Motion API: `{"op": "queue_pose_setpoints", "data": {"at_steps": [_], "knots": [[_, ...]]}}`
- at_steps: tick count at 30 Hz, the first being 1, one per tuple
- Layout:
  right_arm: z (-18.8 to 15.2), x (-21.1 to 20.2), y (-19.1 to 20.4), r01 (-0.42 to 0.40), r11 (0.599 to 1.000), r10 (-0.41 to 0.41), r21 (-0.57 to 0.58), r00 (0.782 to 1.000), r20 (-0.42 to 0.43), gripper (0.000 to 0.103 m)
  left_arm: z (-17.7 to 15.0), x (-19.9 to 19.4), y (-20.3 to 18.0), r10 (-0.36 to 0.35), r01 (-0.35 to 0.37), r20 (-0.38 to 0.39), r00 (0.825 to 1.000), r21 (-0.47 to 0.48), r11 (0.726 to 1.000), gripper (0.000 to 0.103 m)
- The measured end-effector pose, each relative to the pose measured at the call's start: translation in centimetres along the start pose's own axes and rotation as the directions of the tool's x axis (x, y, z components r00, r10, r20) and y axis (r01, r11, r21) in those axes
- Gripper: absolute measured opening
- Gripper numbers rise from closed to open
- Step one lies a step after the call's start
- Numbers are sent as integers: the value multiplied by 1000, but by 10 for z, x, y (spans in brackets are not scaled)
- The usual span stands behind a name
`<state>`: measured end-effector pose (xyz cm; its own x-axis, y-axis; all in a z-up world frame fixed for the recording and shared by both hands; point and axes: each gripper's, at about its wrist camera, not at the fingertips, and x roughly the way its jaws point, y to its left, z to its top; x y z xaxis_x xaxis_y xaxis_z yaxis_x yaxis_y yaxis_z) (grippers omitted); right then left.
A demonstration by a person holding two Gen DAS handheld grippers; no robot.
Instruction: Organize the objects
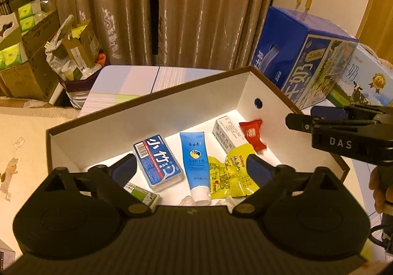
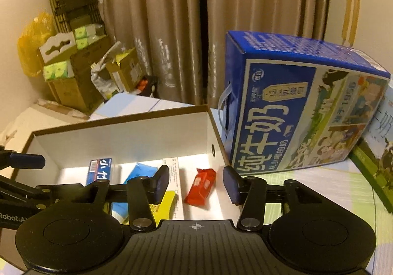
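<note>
Left wrist view, nearest first: left claw (image 1: pixel 191 168) spread wide, grasping nothing, hovering above the near side of the open box (image 1: pixel 152 112). Under the left finger (image 1: pixel 122 169), a small green-and-white packet (image 1: pixel 143 195) against the near wall. Beyond it, on the box floor, side by side from left to right: a blue floss case (image 1: pixel 158 159), a blue hand-cream tube (image 1: pixel 197 164) with its cap toward the near wall, a yellow sachet (image 1: pixel 232 174). Farther in, toward the far right corner, a white carton (image 1: pixel 227 136) and a red candy wrapper (image 1: pixel 253 135), just beside each other. Over the right rim, right claw (image 1: pixel 302 122), seen edge-on.

Right wrist view: right claw (image 2: pixel 196 182) likewise released and empty, poised over the box's right end, candy wrapper directly below between the fingers. Past the box, on the worktop (image 2: pixel 307 184), a large blue milk case (image 2: pixel 294 112) standing close to the box's right wall; curtains (image 2: pixel 172 29) behind.

Judged from this: gathering largely done, six items already inside, nothing loose visible on the worktop in either view. Possibly left: straightening the items, or closing the box; no lid in sight.
</note>
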<state>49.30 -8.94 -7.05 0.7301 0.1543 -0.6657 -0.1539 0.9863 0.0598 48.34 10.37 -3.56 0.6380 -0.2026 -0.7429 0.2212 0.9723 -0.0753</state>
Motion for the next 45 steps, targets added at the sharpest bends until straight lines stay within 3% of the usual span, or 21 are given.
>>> {"op": "queue_pose_setpoints", "data": {"at_steps": [9,17,23,34,45], "knots": [[-23,-44,-8,-61,992,61,109,998,-2,50,-15,-40,4,38,-37,69,997,-19,999,102],[-55,-103,-5,-57,982,57,180,998,7,50,-45,-84,-2,15,-14,113,993,-6,1000,102],[-82,-144,8,-47,985,43,167,999,26,50,-76,-125,-7,18,-16,141,990,-15,1000,102],[-125,-201,16,-62,992,65,110,998,-22,50,-141,-200,-47,74,-66,101,992,-75,995,102],[-180,-271,-3,-123,987,131,105,989,-71,50,-212,-243,-105,90,-85,33,995,-136,987,102]]}}
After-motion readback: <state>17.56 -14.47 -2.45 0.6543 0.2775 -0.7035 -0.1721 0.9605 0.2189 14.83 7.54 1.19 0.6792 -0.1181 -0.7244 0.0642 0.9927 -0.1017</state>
